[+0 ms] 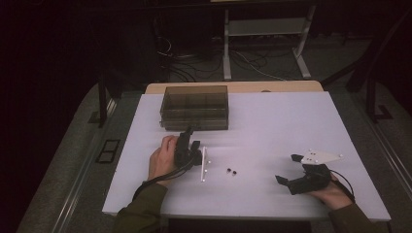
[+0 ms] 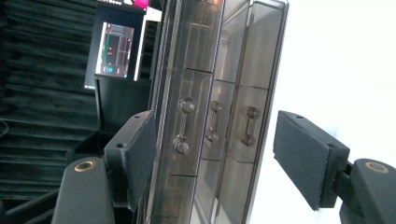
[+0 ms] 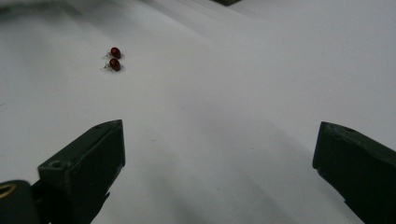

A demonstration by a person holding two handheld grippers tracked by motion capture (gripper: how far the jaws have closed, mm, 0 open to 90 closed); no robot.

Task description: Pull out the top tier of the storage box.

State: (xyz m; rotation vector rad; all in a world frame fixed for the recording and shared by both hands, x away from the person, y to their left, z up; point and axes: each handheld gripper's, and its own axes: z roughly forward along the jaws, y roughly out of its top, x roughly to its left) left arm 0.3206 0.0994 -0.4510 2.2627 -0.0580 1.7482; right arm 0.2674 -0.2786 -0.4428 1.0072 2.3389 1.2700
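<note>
A smoky clear drawer box (image 1: 195, 107) stands on the white surface (image 1: 272, 126) just ahead of the left claw. Two small dark red beads (image 1: 231, 171), perhaps earrings, lie between the claws.

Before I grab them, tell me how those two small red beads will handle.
The beads look rounded and glossy, so they will probably roll or skid on the smooth table if nudged. They are tiny beside the right gripper and its wide-open jaws, so likely very light and easy to flick away. They lie nearly touching; pinching one may disturb the other.
</note>
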